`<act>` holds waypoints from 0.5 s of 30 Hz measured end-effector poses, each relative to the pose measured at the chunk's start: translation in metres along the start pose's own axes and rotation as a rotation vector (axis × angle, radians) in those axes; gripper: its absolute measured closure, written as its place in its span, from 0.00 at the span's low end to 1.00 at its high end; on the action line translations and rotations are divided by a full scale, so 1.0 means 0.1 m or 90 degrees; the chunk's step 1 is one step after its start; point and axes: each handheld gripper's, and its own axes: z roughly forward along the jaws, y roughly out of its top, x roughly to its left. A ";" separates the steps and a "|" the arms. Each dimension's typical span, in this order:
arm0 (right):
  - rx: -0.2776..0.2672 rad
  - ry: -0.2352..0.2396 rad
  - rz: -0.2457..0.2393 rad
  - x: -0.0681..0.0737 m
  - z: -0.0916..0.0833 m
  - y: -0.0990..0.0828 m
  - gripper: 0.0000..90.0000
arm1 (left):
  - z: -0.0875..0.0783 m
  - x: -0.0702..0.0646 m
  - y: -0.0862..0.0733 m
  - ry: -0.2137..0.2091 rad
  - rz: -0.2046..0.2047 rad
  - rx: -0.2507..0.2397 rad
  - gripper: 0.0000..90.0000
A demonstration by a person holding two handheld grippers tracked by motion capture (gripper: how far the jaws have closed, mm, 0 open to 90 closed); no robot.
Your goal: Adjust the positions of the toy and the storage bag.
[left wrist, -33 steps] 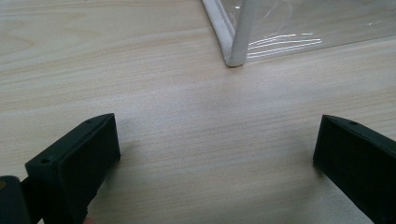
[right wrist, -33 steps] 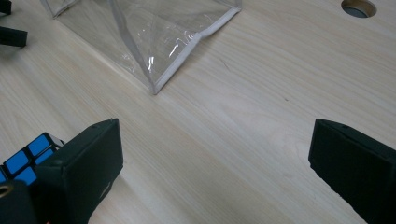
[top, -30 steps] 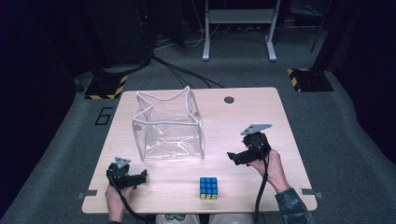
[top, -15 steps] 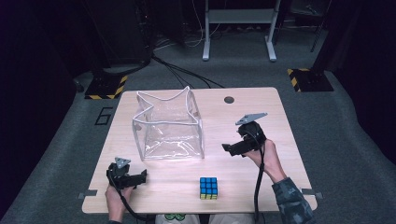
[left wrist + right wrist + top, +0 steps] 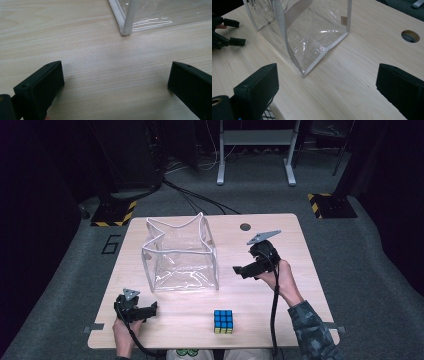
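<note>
Landmark: clear bag (image 5: 181, 254), standing open mid-table. Cube (image 5: 223, 321) sits at the near edge, in front of the bag's right corner, untouched. Left gripper (image 5: 150, 309) near the bag's front-left corner, jaws wide, empty. Right gripper (image 5: 239, 269) just right of the bag, jaws wide, empty.

The table (image 5: 280, 300) is a pale wood with a fine straight grain, and the see-through plastic bag (image 5: 181, 255) on it has white piping along every edge plus a little tan patch on one wall. The cube (image 5: 223, 321) is mostly blue squares on top with yellow ones on the near face, all split by a black grid. Both the left gripper (image 5: 153, 309) and right gripper (image 5: 237, 270) are matte black with grey three-cornered plates, the sleeve (image 5: 312, 335) is a grey-green camo print, and the floor is dark grey carpet with yellow-and-black hazard stripes (image 5: 114, 213) on the stand feet.
</note>
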 end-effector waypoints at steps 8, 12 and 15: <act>-0.006 0.006 -0.013 0.01 0.00 0.19 0.04 | 0.00 0.00 0.00 0.000 0.000 0.000 0.00; -0.013 0.009 -0.021 0.03 0.02 0.30 0.05 | 0.00 0.00 0.00 0.001 0.000 0.000 0.00; -0.011 0.012 -0.023 0.05 0.04 0.38 0.05 | 0.00 0.00 0.00 0.001 0.000 0.000 0.00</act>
